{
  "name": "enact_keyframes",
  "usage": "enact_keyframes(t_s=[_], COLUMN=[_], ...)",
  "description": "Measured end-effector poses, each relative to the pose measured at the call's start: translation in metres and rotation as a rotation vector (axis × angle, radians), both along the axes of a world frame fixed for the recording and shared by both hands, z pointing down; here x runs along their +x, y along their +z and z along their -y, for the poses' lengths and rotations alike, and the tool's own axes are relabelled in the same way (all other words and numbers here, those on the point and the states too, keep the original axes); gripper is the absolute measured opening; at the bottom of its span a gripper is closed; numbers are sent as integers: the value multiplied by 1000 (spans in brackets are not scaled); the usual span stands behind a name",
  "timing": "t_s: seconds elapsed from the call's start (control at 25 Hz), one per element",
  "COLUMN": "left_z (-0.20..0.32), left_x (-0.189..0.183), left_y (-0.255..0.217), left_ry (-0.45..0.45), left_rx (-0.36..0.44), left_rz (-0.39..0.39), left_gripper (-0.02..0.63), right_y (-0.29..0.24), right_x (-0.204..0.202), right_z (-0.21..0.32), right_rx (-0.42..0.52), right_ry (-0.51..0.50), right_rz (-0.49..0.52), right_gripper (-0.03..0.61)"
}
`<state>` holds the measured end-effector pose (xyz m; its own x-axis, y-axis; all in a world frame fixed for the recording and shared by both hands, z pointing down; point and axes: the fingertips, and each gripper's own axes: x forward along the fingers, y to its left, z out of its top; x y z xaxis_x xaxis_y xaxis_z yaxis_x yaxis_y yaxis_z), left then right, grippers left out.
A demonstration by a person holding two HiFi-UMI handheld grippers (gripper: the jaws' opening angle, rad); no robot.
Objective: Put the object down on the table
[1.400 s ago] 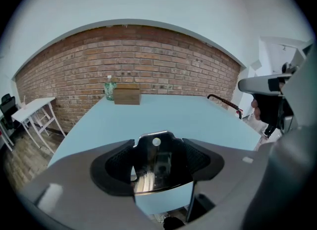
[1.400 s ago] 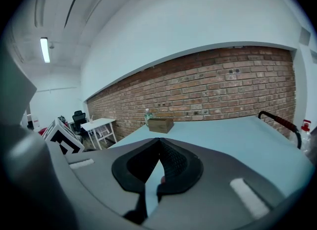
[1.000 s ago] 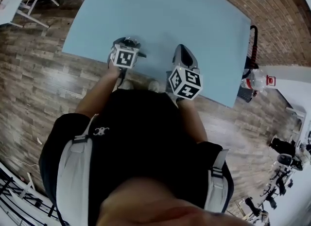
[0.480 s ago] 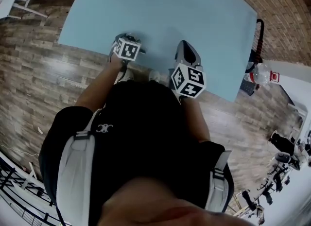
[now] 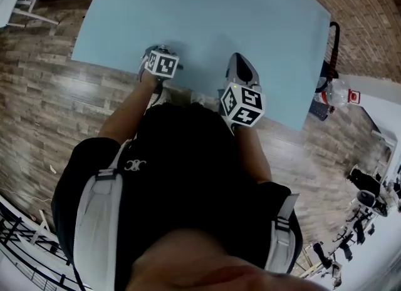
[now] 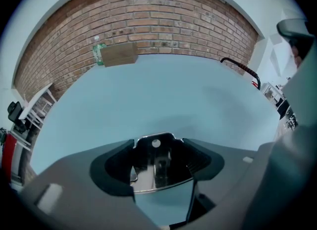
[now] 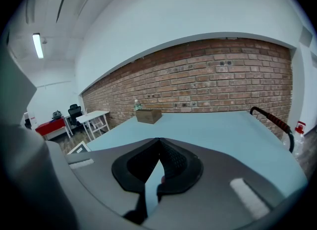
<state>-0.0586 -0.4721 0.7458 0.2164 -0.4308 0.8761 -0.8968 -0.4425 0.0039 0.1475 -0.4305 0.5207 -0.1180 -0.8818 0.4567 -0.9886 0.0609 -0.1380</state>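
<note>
1. The left gripper's [image 6: 157, 150] fingers stand wide, clamped on a shiny metal object [image 6: 144, 174] that spans the gap between them. The right gripper's [image 7: 159, 142] fingers meet at the tips, with nothing between them.
2. The object hangs over the table [image 6: 163, 90], close to the edge behind the fingers. Let go from a height or at a tilt, the slick metal could bounce or skid off that edge.
3. The gap beneath the fingers cannot be judged. The object's lower end is cut off, and what it is stays unclear. In the head view the marker cube [image 5: 162, 65] hides it.
</note>
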Motion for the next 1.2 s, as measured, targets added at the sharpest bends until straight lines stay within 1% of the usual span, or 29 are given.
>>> enact_keyframes(t_s=[0.2,0.28,0.4,0.52,0.56,0.6,0.64,0.72,0.76,0.92,1.04,1.2], left_z=[1,3,10,26,30,33,36,43,45,48,50,50], left_x=[-1,1,7,13,15,16,15,11,10,14,16,16], left_y=[3,0,-14,-45,-59,-73,-87,-116,-130,-181,-213,-248], left_ry=[-11,5,23,11,1,-14,-37,-85,-96,-88,-91,-84], left_rx=[6,34,80,149,174,200,229,289,312,382,458,572], left_rz=[-5,-8,-35,-80,-101,-124,-146,-179,-191,-251,-287,-314], left_gripper=[307,318,377,385,374,320,203,25,2,0,0,0], right_y=[3,3,2,-3,-5,-7,-8,-10,-11,-17,-25,-34], right_x=[-1,-3,-7,-10,-10,-9,-9,-9,-10,-12,-21,-34], right_z=[9,13,20,29,32,34,36,40,42,48,52,56], right_rx=[-5,-5,-1,21,32,40,46,54,58,85,126,165], right_ry=[-21,-30,-46,-59,-56,-49,-41,-34,-33,-29,-78,-135], right_rz=[-4,-5,-2,3,-1,-11,-21,-19,-17,-16,14,50], right_gripper=[15,15,15,15,14,14,14,14,14,12,12,11])
